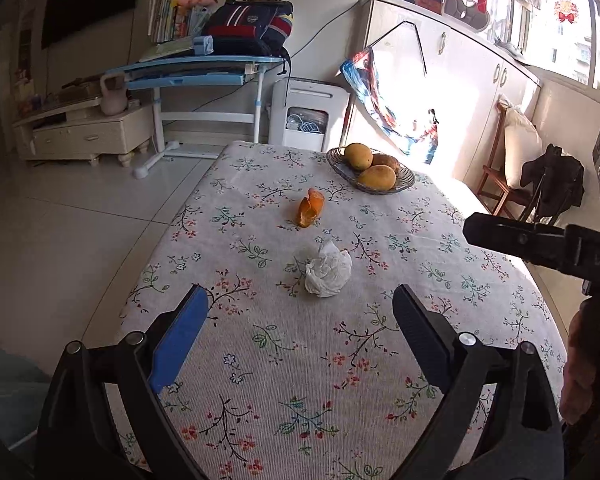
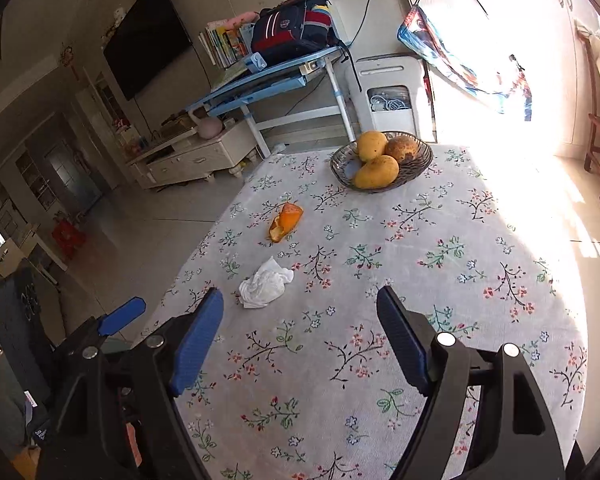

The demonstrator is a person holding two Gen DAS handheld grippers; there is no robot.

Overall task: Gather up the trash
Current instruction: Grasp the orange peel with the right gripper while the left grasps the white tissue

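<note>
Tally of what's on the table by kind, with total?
Crumpled tissue: 1
Orange peel: 1
Mangoes: 3
Fruit bowl: 1
Total: 6. Two are trash, tissue and peel. Left gripper and right gripper are both open, holding nothing.

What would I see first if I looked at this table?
Bright orange peel pops out in the middle of the flowery tablecloth, with a crumpled white tissue just nearer. At the far end, a glass bowl holds yellow mangoes beside harsh sunlight.
</note>
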